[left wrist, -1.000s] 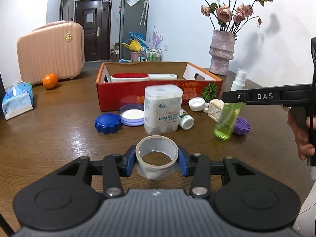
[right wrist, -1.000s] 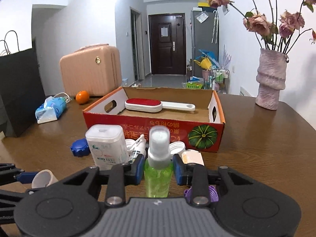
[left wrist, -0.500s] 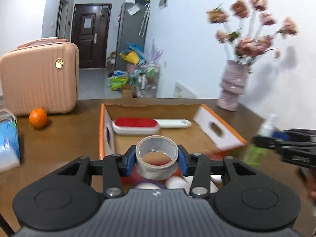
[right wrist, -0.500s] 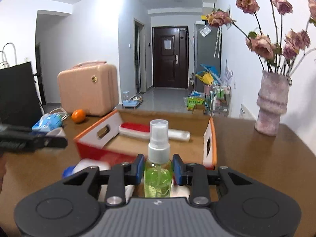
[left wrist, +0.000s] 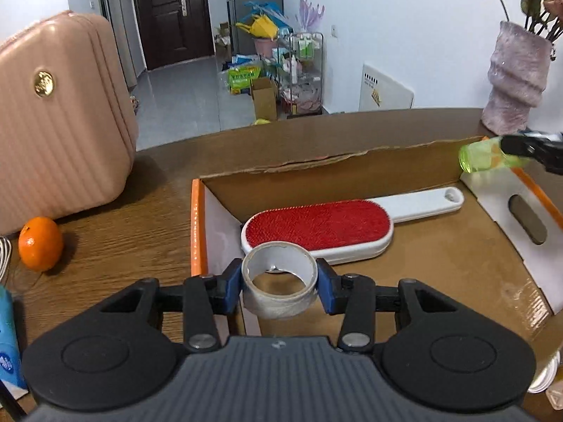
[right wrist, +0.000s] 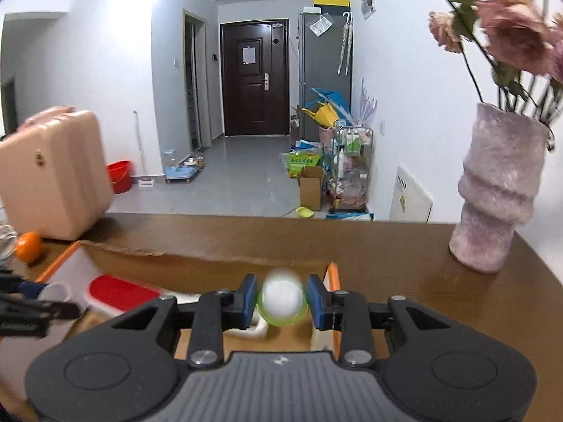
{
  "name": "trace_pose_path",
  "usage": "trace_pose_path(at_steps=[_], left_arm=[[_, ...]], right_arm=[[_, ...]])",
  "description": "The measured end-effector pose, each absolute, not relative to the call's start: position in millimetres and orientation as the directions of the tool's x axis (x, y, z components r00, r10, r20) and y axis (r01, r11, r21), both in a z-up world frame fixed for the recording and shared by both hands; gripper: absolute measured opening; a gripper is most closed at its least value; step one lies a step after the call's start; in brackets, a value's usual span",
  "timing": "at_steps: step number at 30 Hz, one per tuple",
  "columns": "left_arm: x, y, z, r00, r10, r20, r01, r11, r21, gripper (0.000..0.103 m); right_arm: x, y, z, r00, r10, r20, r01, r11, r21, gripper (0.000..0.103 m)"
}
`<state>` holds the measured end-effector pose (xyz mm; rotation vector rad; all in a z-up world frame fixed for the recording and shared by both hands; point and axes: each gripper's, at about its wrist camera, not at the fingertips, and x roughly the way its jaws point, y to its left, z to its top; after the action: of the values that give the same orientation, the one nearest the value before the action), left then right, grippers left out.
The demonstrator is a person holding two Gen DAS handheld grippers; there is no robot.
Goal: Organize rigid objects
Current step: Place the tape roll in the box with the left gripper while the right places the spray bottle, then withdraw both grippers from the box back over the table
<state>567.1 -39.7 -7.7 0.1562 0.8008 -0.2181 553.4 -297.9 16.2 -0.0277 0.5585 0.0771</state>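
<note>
Transport-to-box step. In the left view, the left gripper [left wrist: 279, 286] clasped a tape roll [left wrist: 279, 284] at lower centre, above the box [left wrist: 457, 256] floor near its left wall and just before the brush [left wrist: 318, 227]. In the right view, the right gripper [right wrist: 280, 302] clasped a green bottle [right wrist: 280, 303], tipped cap-first toward the lens, over the box's right end. Judged next: lower each item onto bare cardboard, clear of the brush, then release.

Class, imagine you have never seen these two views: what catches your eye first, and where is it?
The tape roll clamped in the left gripper, held over the near left corner of the cardboard box. Behind it in the box lies a red lint brush. The right gripper grips a green spray bottle above the box's right end.
</note>
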Motion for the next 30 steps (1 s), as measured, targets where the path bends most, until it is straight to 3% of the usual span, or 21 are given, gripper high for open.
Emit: trace_pose_path(at_steps=[7, 11, 13, 16, 26, 30], left_arm=[[569, -42, -13, 0.660, -0.147, -0.737, 0.284, 0.957, 0.064, 0.046], [566, -42, -13, 0.664, -0.147, -0.733, 0.291, 0.954, 0.073, 0.047], [565, -42, -10, 0.661, -0.159, -0.734, 0.297, 0.953, 0.060, 0.057], [562, -40, -2, 0.672, -0.152, -0.725, 0.281, 0.958, 0.059, 0.060], [503, -30, 70, 0.746, -0.154, -0.648, 0.250, 0.966, 0.059, 0.067], [458, -26, 99, 0.781, -0.156, -0.604, 0.242, 0.968, 0.062, 0.071]], right_arm=[[588, -277, -3, 0.805, 0.008, -0.593, -0.094, 0.989, -0.114, 0.030], [583, -273, -2, 0.811, 0.009, -0.585, -0.101, 0.987, -0.125, 0.030], [582, -273, -2, 0.813, -0.001, -0.582, -0.096, 0.986, -0.135, 0.030], [578, -277, 2, 0.806, -0.006, -0.592, -0.092, 0.986, -0.136, 0.030], [516, -284, 69, 0.841, 0.029, -0.540, -0.115, 0.985, -0.126, 0.032], [469, -287, 102, 0.860, 0.054, -0.507, -0.128, 0.985, -0.112, 0.039]])
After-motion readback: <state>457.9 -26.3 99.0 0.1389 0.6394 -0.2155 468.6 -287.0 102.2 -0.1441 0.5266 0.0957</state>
